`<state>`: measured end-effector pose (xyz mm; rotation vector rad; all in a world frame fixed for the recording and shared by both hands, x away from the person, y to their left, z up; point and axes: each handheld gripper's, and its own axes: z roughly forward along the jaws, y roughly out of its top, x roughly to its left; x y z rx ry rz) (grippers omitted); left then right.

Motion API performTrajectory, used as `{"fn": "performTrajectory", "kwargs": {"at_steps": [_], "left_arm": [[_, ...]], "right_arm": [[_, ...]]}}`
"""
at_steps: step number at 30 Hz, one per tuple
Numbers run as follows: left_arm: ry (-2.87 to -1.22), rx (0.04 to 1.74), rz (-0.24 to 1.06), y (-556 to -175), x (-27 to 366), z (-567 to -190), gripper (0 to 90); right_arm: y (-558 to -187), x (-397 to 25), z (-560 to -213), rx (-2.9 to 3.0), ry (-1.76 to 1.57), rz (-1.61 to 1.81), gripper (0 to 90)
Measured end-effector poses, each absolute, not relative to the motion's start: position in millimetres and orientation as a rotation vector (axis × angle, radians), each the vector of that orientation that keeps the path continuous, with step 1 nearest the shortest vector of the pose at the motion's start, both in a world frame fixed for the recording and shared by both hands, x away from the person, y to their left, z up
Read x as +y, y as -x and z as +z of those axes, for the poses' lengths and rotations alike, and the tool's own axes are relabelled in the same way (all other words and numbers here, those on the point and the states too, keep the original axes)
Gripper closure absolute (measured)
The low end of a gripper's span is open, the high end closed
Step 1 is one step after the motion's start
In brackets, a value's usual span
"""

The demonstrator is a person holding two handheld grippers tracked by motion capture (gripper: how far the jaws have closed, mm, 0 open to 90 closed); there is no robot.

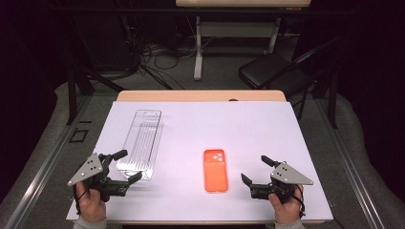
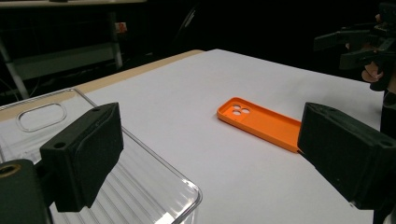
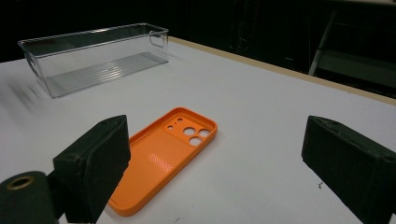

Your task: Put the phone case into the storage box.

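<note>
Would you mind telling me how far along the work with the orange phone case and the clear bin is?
Nothing looks done yet: the orange phone case lies flat on the white table cover, apart from the clear bin. Neither gripper holds anything; the left gripper is open at the bin's near end, the right gripper open beside the case. Any gripping or moving remains.

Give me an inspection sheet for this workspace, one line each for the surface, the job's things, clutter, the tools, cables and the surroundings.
Surface: white sheet over a wooden table, flat, no spills seen.
Job's things: orange phone case lying hollow side up, camera holes at its far end; clear plastic bin to its left, nothing inside.
Clutter: nothing seen.
Tools: left tool open, its jaws at the bin's near end; right tool open, just right of the case, touching nothing.
Cables: loose tangle on the floor beyond the table.
Surroundings: black folding chair at far right, second table behind, dark room.
</note>
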<state>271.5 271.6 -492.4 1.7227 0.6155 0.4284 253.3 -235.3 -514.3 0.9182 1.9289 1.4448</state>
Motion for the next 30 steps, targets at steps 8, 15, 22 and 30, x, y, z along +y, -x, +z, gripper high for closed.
{"fn": "performTrajectory", "kwargs": {"at_steps": [8,15,22,30], "left_arm": [[-1.717,0.630,0.422,-271.6,272.5,-492.6,7.2],[-1.722,0.639,0.411,-273.5,272.0,-491.4,7.2],[-1.730,0.676,0.411,-279.4,271.2,-489.0,7.2],[-1.733,0.728,0.385,-287.5,271.5,-483.0,7.2]], "right_arm": [[-254.5,-236.0,-515.0,1.932,-0.923,1.445,7.8],[-255.0,-235.6,-516.1,1.934,-0.940,1.433,7.8],[-257.1,-238.3,-516.9,1.936,-0.964,1.415,7.8],[-262.9,-240.6,-515.3,1.917,-1.025,1.436,7.8]]}}
